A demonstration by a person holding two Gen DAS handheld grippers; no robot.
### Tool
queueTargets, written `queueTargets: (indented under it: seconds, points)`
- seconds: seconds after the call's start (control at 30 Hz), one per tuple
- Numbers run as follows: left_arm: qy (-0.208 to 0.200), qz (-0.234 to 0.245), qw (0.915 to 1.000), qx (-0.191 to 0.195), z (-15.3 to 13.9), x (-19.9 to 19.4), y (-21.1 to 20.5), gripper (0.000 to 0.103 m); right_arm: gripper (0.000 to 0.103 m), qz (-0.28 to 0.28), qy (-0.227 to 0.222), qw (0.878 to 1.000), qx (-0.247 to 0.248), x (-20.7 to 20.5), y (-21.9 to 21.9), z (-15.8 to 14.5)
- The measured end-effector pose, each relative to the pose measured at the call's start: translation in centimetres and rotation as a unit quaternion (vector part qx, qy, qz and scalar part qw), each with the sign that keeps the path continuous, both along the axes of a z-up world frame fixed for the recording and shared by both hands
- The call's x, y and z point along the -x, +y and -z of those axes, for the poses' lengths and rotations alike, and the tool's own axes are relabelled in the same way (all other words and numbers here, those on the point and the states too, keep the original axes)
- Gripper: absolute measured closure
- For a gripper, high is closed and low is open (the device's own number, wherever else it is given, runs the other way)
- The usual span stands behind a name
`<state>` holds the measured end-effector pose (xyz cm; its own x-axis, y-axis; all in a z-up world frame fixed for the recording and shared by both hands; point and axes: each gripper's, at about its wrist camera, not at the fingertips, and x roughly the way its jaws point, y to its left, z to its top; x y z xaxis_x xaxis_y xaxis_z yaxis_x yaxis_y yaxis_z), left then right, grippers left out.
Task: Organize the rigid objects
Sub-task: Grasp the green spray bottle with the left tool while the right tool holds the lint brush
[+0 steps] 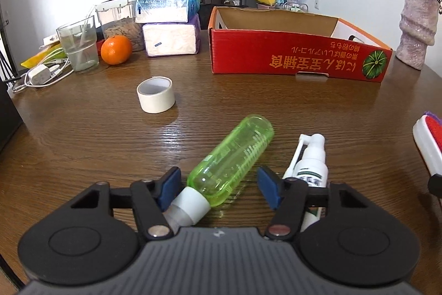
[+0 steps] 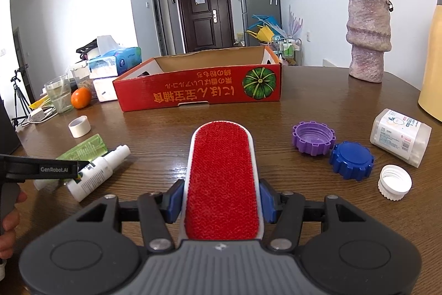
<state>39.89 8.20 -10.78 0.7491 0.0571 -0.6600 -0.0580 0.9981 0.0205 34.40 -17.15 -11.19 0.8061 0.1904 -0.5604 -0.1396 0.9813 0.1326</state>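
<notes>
Surface: brown wood-grain table [image 1: 83, 129] in a living room with a dark door behind it; everything I have to sort lies on this top.
Goal container: red cardboard box with an open top [image 1: 298, 57], at 12 o'clock in my right view and 1 o'clock in my left view. What I can see of its inside looks bare, but the near wall hides most of the floor, so I judge that little or nothing is packed yet.
Right gripper [image 2: 221, 205]: narrowed onto a white-framed lint brush with a red pile face [image 2: 222, 179], both blue pads pressed against its edges. 1 item in hand, not yet in the box.
Left gripper [image 1: 218, 190]: jaws half-wide around a translucent green plastic bottle with a white cap [image 1: 234, 159], lying with its cap toward me. The left pad sits at the cap, the right pad stands clear of the body, so no grip yet.
Just beside it: white spray bottle with a green label [image 1: 306, 167], at 3 o'clock of the green one.
Loose at 11 o'clock: roll of cream masking tape [image 1: 155, 94].
Loose on my right: purple ribbed lid [image 2: 313, 137], blue ribbed lid [image 2: 350, 160], white screw cap [image 2: 395, 181], clear tub of cotton swabs [image 2: 400, 136].
Progress: early; 1 held, 1 being taken, 6 untouched.
</notes>
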Motion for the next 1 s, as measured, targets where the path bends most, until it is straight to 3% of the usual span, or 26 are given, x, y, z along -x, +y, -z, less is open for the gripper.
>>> queueTargets:
  seconds: [0.17, 0.57, 1.0]
  points:
    - [-0.006, 0.012, 0.9999, 0.000, -0.1, 0.3, -0.3, 0.071, 0.048, -0.001, 0.001, 1.000, 0.003, 0.0, 0.0, 0.2]
    - [-0.017, -0.004, 0.9998, -0.007, -0.5, 1.3, -0.4, 0.071, 0.048, -0.003, -0.005, 1.000, 0.003, 0.3, 0.1, 0.0]
    - [-0.055, -0.020, 0.9983, 0.005, -2.2, 3.5, -0.4, 0.071, 0.048, -0.005, -0.014, 1.000, -0.008, 0.7, 0.0, -0.3]
